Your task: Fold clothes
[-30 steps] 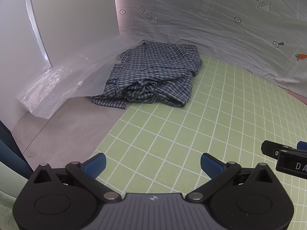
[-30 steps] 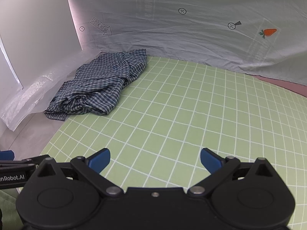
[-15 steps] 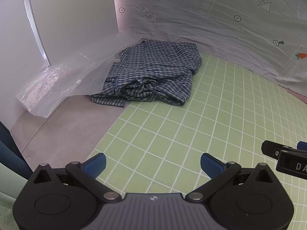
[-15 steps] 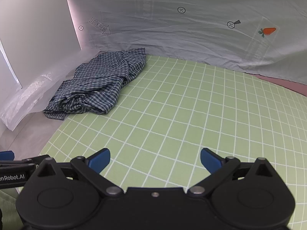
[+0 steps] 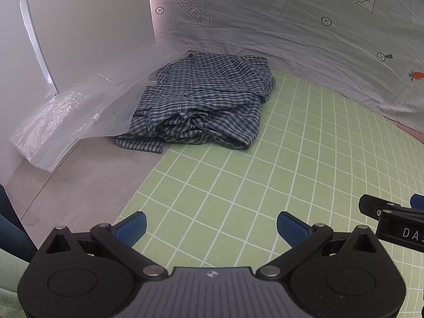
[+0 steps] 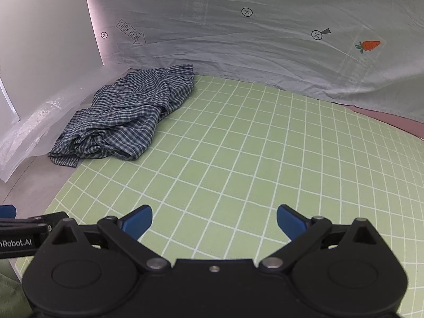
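Shirt (image 5: pixel 204 106): rumpled heap, far left on the mat's (image 5: pixel 304 159) edge.
My left gripper (image 5: pixel 211 224): fingers apart, empty, nearer the shirt.
My right gripper (image 6: pixel 214 218): fingers apart, empty, farther right.

A pale printed sheet (image 6: pixel 265 53) hangs behind the green gridded mat (image 6: pixel 251 159) on the grey tabletop (image 5: pixel 79 185), white wall (image 5: pixel 92 26) at left.
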A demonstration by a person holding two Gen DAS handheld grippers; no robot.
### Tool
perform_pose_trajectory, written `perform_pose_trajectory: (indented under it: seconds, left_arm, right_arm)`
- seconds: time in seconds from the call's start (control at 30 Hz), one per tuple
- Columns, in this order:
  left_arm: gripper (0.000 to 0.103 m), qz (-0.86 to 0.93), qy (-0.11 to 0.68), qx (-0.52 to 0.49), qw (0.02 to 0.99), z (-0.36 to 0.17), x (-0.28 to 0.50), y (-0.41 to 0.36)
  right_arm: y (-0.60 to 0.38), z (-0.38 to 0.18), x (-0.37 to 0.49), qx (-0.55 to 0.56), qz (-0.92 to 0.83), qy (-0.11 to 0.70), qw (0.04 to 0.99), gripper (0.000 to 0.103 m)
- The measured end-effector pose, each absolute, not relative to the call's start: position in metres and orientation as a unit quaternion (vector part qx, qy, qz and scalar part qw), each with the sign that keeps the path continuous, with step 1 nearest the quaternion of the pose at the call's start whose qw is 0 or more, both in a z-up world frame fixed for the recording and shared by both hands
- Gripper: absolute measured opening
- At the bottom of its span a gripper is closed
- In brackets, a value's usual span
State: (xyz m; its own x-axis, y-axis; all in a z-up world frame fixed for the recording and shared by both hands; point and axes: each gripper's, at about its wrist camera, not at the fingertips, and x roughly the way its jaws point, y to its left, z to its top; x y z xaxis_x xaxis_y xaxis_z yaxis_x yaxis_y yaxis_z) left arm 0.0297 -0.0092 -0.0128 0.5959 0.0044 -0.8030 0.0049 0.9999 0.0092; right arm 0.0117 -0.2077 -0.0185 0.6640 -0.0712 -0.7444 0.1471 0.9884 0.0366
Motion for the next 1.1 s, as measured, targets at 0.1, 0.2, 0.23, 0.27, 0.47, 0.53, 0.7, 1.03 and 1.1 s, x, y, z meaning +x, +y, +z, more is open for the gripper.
perform_pose_trajectory:
  seconds: [0.1,0.2,0.23,0.27,0.47,0.53,0.7,1.03,1.1]
  left_arm:
    - [0.103,0.001,0.451,-0.002,0.892,-0.015,0.043,-0.008]
    - [0.103,0.009,0.451,-0.009,0.892,-0.016,0.062,-0.002]
    - [0.103,0.012,0.452,-0.012,0.892,-0.017,0.069,0.001]
    - [0.103,0.015,0.453,-0.016,0.891,-0.017,0.078,0.005]
    - [0.103,0.046,0.463,-0.032,0.885,-0.027,0.139,-0.003]
    - [0.103,0.060,0.471,-0.040,0.879,-0.034,0.162,-0.002]
    - [0.096,0.091,0.489,-0.059,0.865,-0.057,0.211,0.001]
    - [0.058,0.089,0.520,-0.079,0.846,-0.092,0.251,0.003]
    - [0.054,0.082,0.520,-0.079,0.847,-0.091,0.246,-0.001]
  right_arm:
    - [-0.211,-0.018,0.024,0.042,-0.066,0.404,0.912,0.101]
    - [-0.214,-0.018,0.044,0.040,-0.069,0.404,0.911,0.101]
    - [-0.215,-0.018,0.051,0.039,-0.070,0.405,0.911,0.101]
    - [-0.216,-0.019,0.059,0.036,-0.071,0.405,0.911,0.101]
    - [-0.213,-0.027,0.120,0.023,-0.064,0.410,0.909,0.099]
    - [-0.206,-0.032,0.146,0.020,-0.054,0.414,0.908,0.097]
    - [-0.182,-0.052,0.216,0.021,-0.015,0.426,0.904,0.085]
    - [-0.145,-0.093,0.309,0.063,0.066,0.455,0.886,0.045]
    - [-0.142,-0.095,0.307,0.061,0.087,0.447,0.888,0.027]
